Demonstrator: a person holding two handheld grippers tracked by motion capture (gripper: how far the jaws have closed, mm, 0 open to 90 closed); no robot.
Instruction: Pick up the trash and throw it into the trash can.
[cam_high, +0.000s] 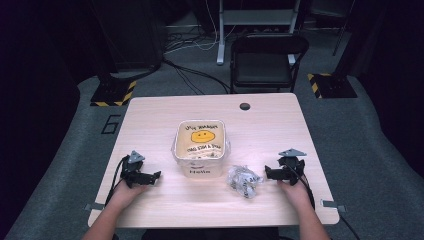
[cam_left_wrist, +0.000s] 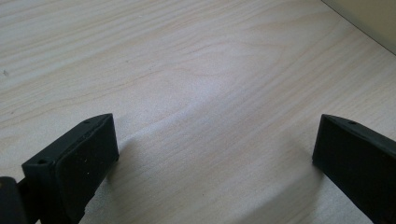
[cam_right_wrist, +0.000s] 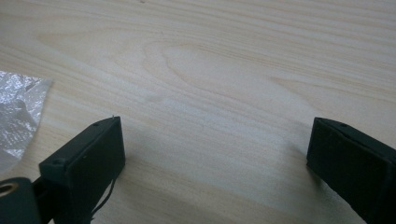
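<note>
table (cam_high: 150, 115): pale wood grain, light beige, with a dark round grommet (cam_high: 244, 106) near the far edge. white tub (cam_high: 199, 168): yellow smiley face and black lettering inside, "hello" in dark print on the near wall. crumpled wrapper (cam_high: 243, 180): clear, silvery white with dark specks. left gripper (cam_high: 156, 176) and right gripper (cam_high: 268, 173): black, each topped with a grey plate.
</note>
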